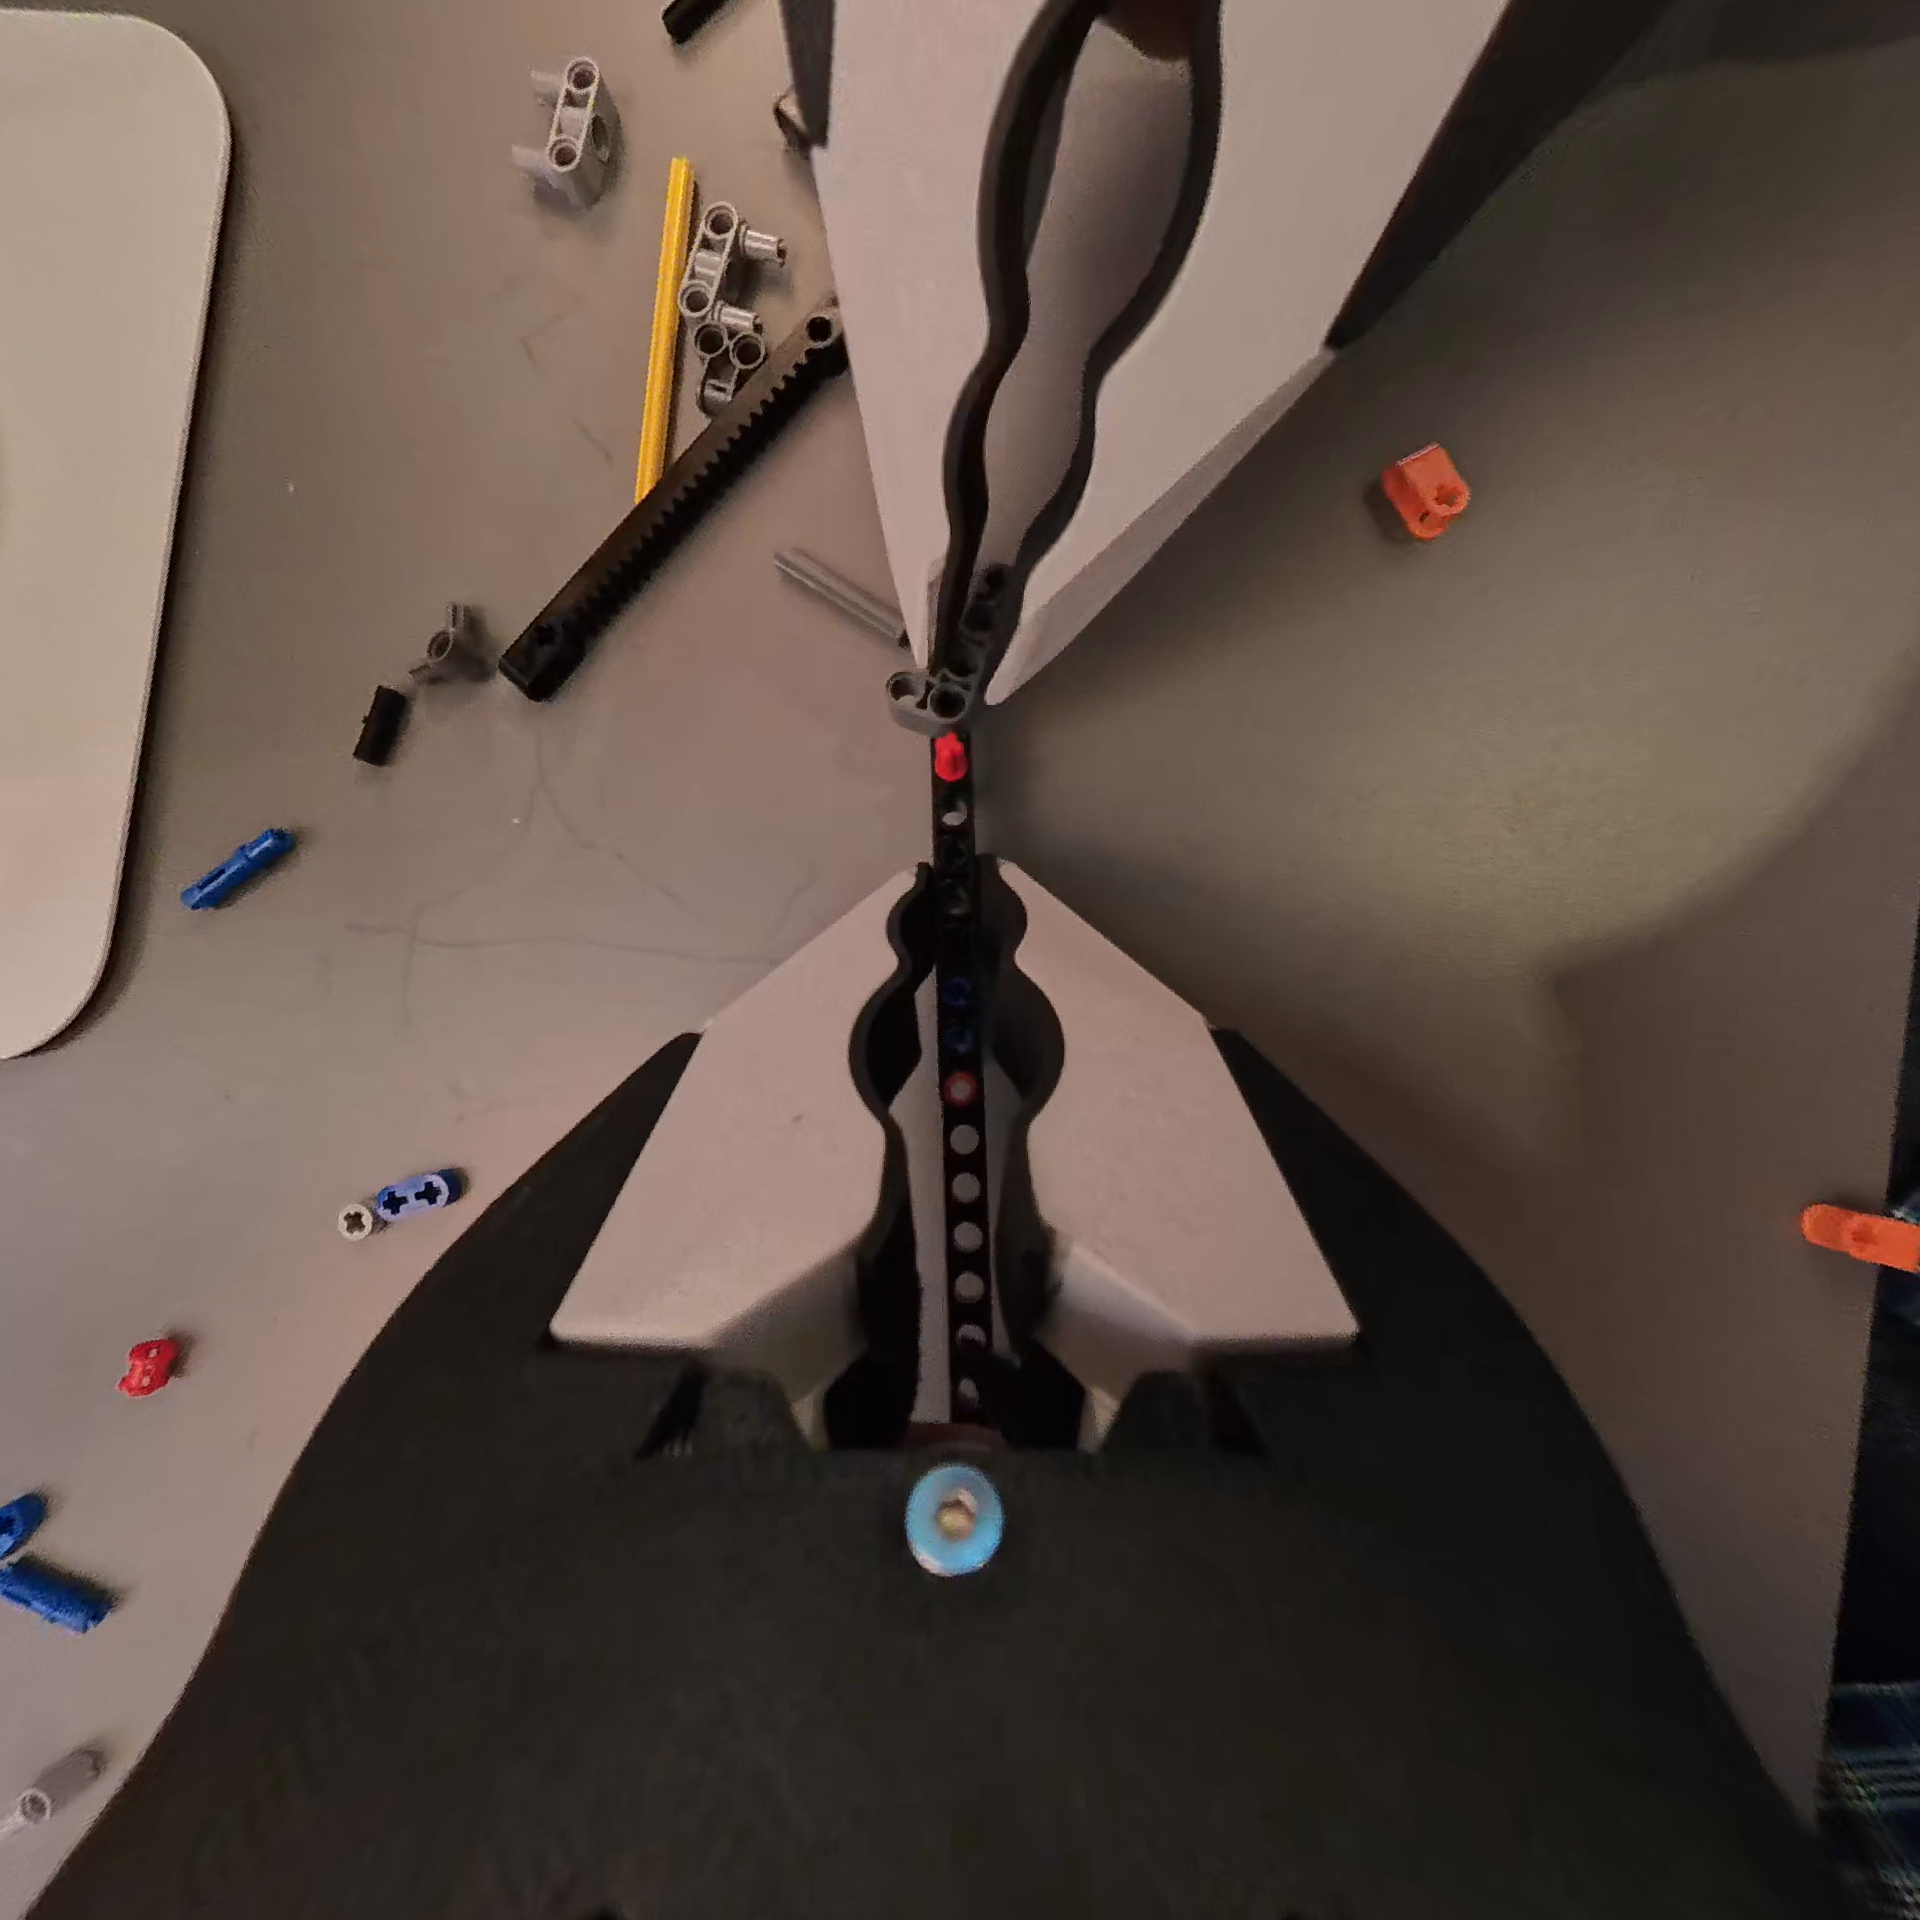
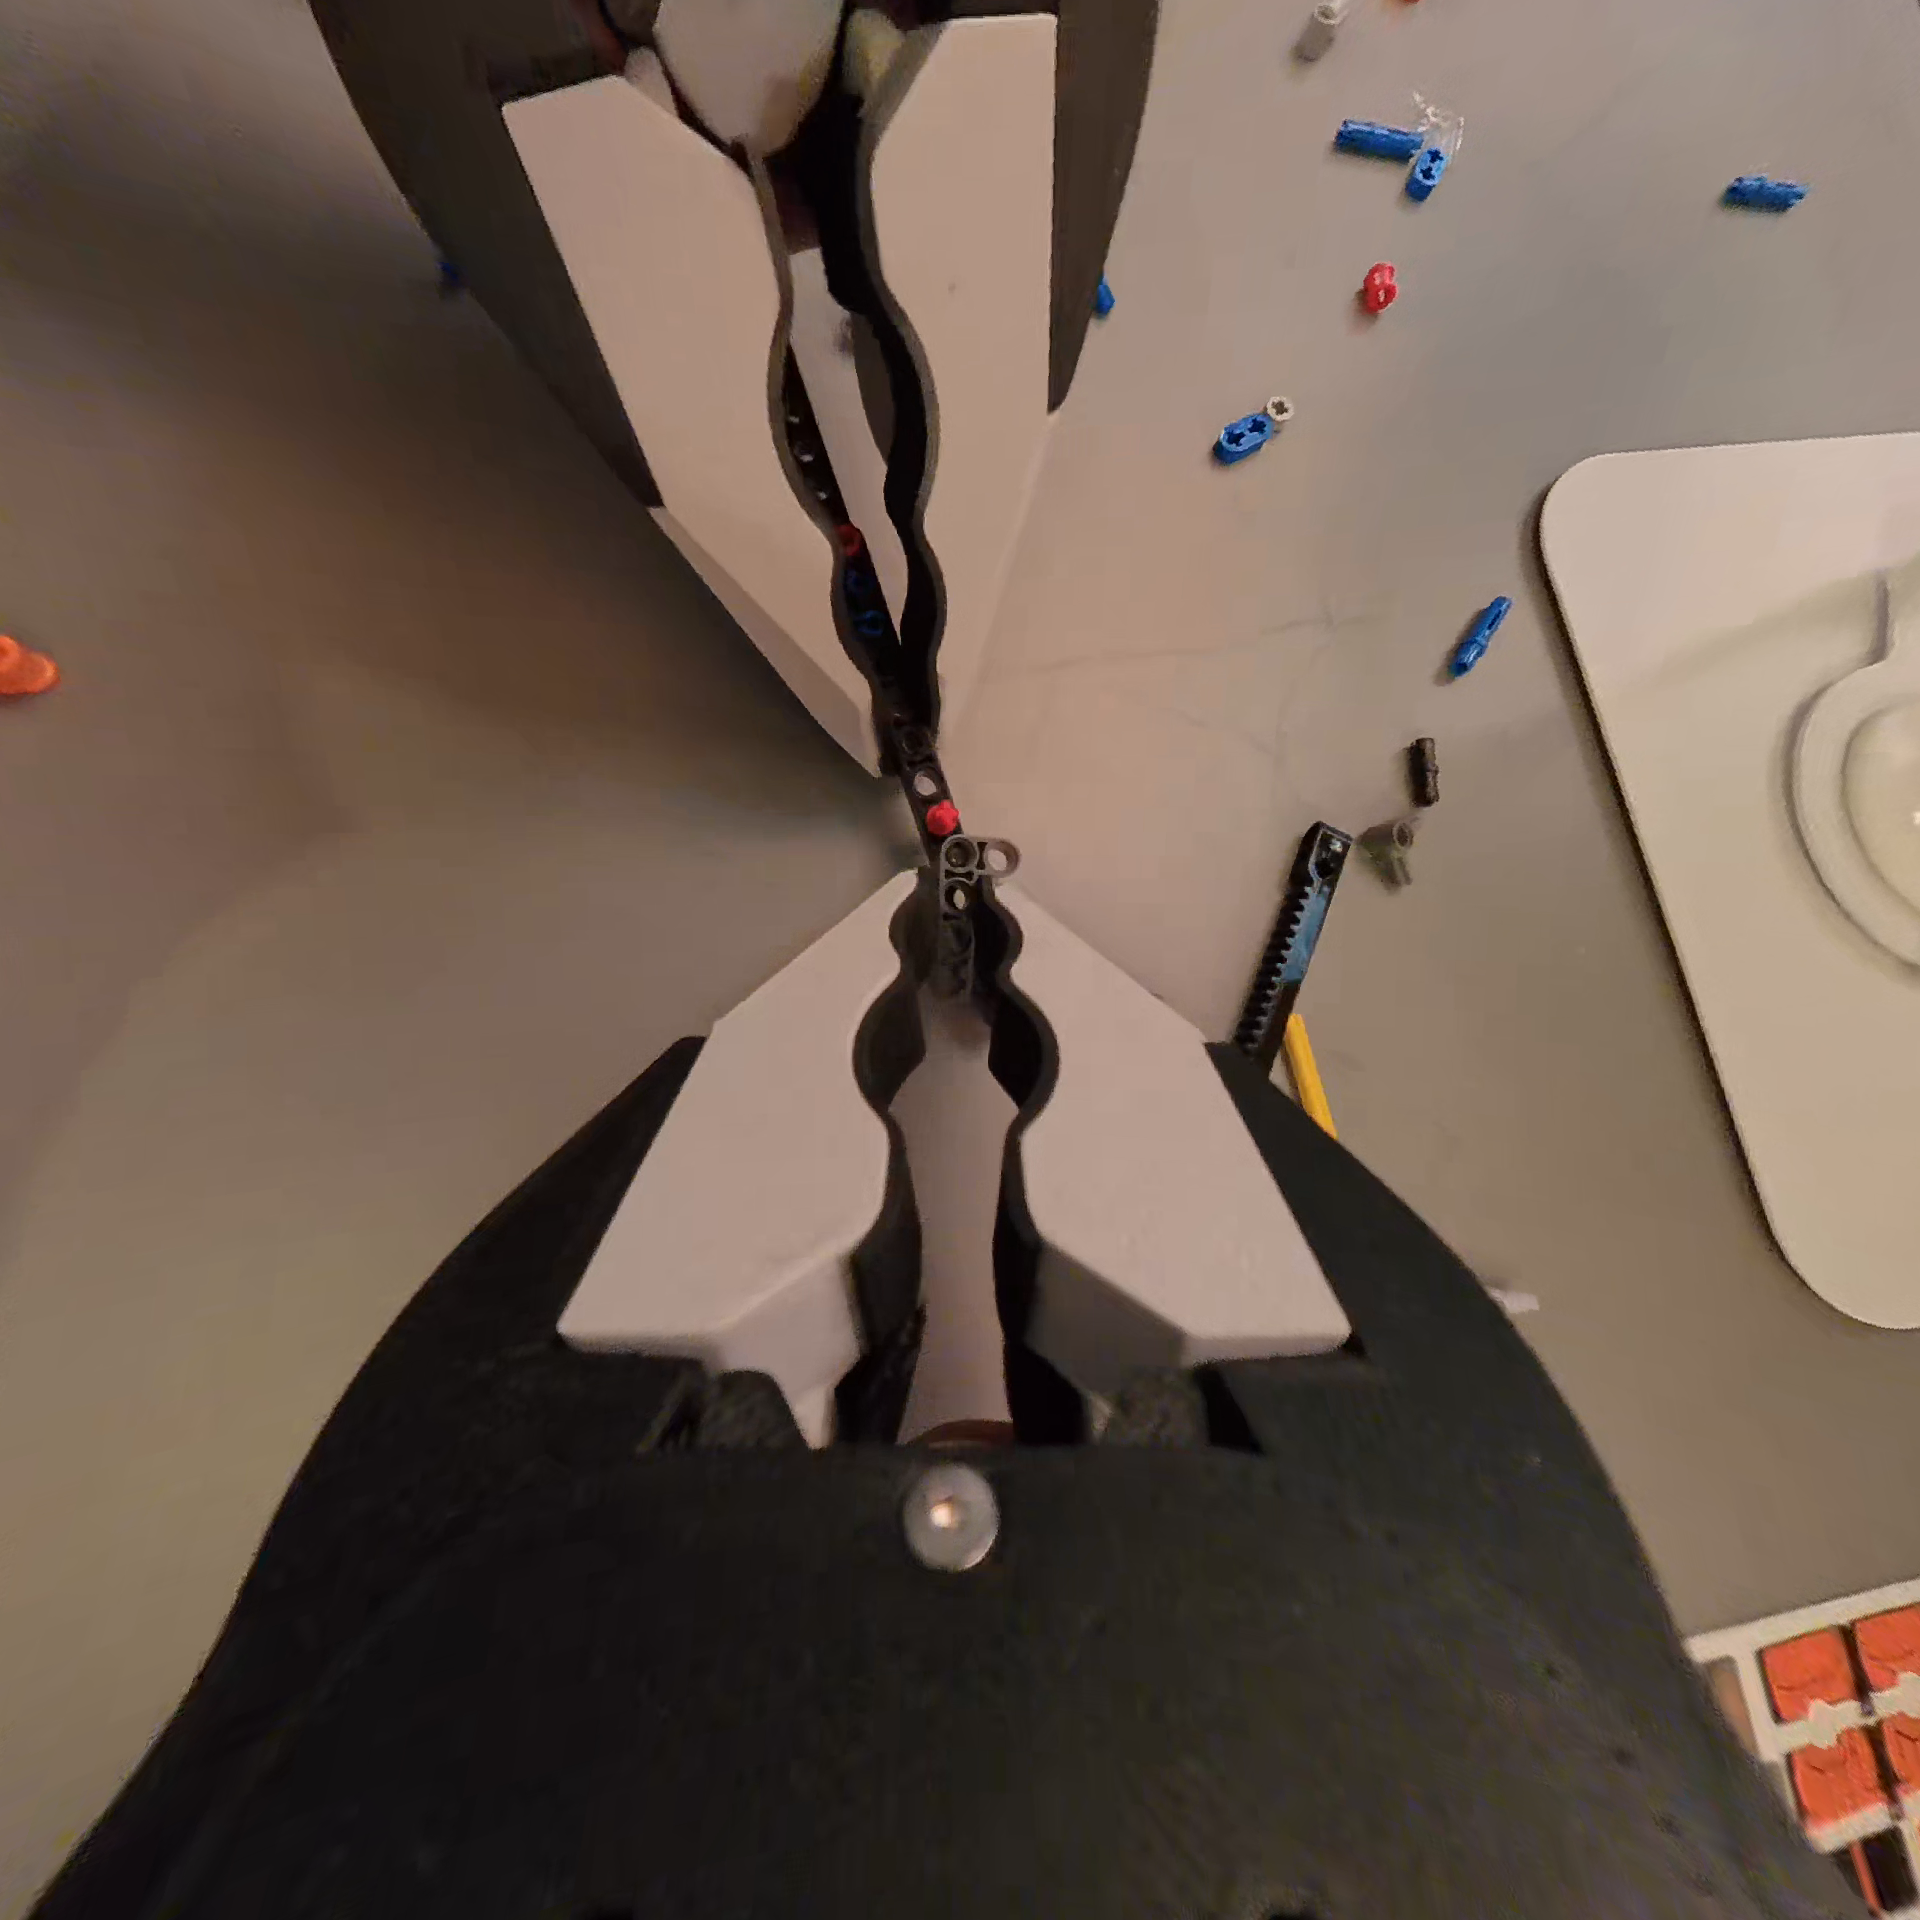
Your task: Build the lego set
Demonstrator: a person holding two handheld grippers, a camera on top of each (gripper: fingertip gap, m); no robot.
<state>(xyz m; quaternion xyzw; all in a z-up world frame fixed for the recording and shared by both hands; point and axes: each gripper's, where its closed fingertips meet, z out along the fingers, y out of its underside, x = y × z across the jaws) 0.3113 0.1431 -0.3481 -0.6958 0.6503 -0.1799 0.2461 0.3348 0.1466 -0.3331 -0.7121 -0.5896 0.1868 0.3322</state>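
Observation:
My left gripper (image 1: 958, 873) is shut on a long black beam with holes (image 1: 966, 1158), which runs lengthwise between the fingers. The beam carries a red pin (image 1: 948, 756) near its far end and blue pins farther back. My right gripper (image 2: 958, 883) is shut on a short dark beam (image 2: 956, 940) with a small grey connector (image 2: 975, 858) at its tip. The two grippers face each other tip to tip above the grey table. The grey connector (image 1: 928, 694) touches the end of the long beam (image 2: 914, 764), just past the red pin (image 2: 941, 817). The right gripper (image 1: 951, 665) enters the left wrist view from above.
Loose parts lie on the table: a black gear rack (image 1: 675, 509), a yellow axle (image 1: 665, 322), grey connectors (image 1: 574, 130), blue pins (image 1: 237, 868), a red piece (image 1: 149, 1364), orange pieces (image 1: 1423, 494). A white board (image 2: 1683, 790) lies to one side, and a sticker sheet (image 2: 1829, 1714) at the corner. Less than 4 cm separates the two grippers' tips.

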